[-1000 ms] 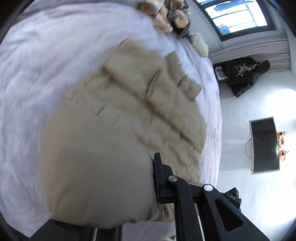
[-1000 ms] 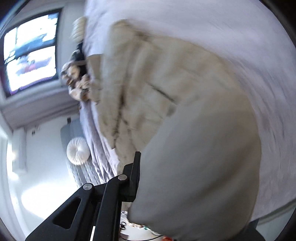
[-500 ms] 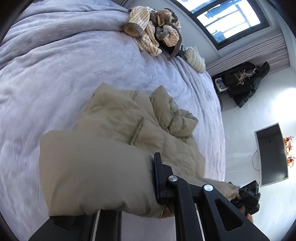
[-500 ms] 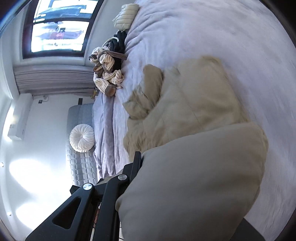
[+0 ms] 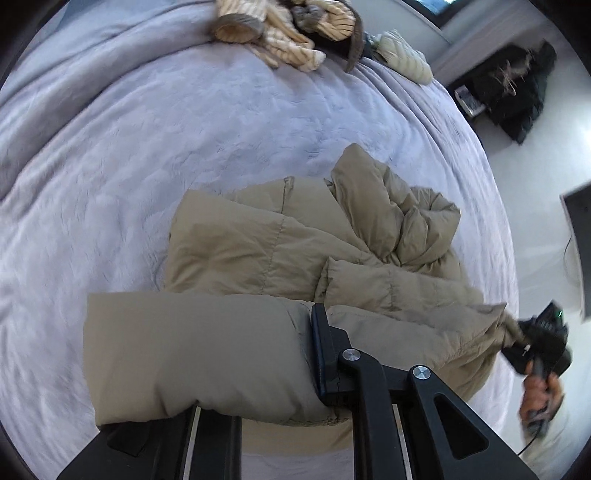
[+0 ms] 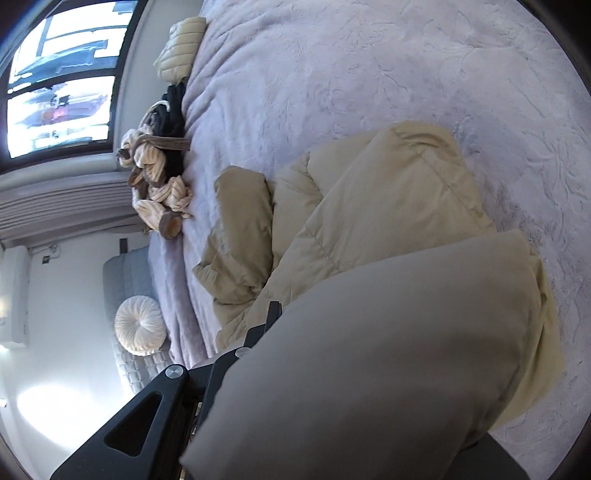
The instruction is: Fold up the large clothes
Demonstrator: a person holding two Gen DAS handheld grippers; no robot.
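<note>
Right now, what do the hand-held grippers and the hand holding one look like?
Each hand-held gripper, left and right, is matte black plastic with angular linkage arms, triangular cutouts and silver pivot screws. In the left view, a bare hand grips the right one's black handle, which shows a small green light.

Puffer jacket (image 5: pixel 295 251) heaped on bed (image 5: pixel 147 129), near edge. Pile of striped clothes (image 5: pixel 288 33) well behind jacket, at far edge. Round cushion (image 6: pixel 139 330) on bench beside bed.

A wide bed covered in a pale lavender plush blanket (image 5: pixel 192 140) carries a puffy beige quilted jacket (image 5: pixel 295 236) at centre, and a crumpled cream-and-brown striped knit garment (image 5: pixel 284 33) toward twelve o'clock.
</note>
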